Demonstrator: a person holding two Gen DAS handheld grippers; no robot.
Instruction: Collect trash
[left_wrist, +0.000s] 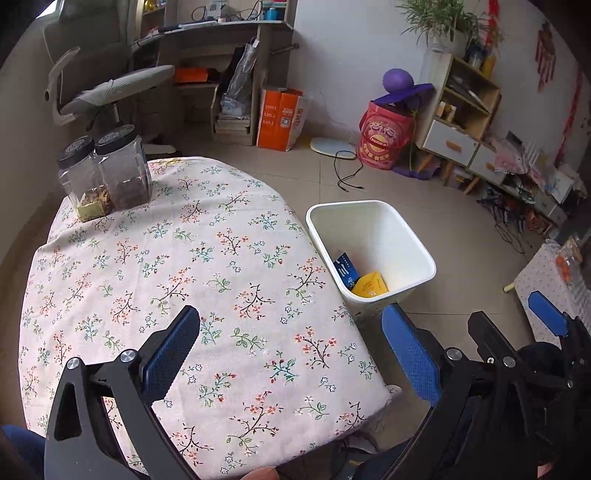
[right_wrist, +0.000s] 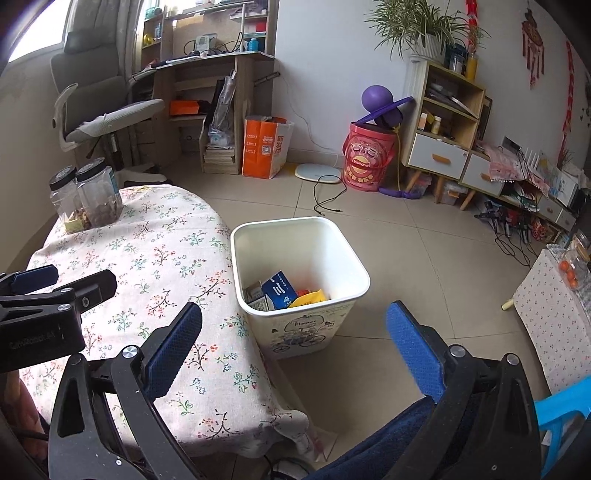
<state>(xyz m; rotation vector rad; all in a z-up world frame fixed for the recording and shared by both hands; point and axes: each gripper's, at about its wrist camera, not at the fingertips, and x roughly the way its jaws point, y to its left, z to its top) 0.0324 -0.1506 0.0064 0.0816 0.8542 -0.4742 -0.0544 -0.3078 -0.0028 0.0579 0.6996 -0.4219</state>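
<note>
A white waste bin (left_wrist: 370, 226) (right_wrist: 295, 242) stands on the floor against the right side of the floral-cloth table (left_wrist: 221, 258) (right_wrist: 155, 251). Inside it lie a blue carton (left_wrist: 345, 271) (right_wrist: 279, 290), a yellow packet (left_wrist: 369, 285) (right_wrist: 308, 297) and other wrappers. My left gripper (left_wrist: 291, 332) (right_wrist: 62, 280) hangs open over the table's near right part, with nothing between its blue pads. My right gripper (right_wrist: 295, 332) (left_wrist: 517, 321) is open and empty too, just in front of the bin.
Two black-lidded clear jars (left_wrist: 107, 170) (right_wrist: 86, 195) stand at the table's far left corner. On the floor beyond are an orange bag (right_wrist: 264, 147), a red bucket (right_wrist: 365, 158), a loose black cable (right_wrist: 325, 203) and a shelf unit (right_wrist: 443, 122). A small clothed table (right_wrist: 546, 317) is right.
</note>
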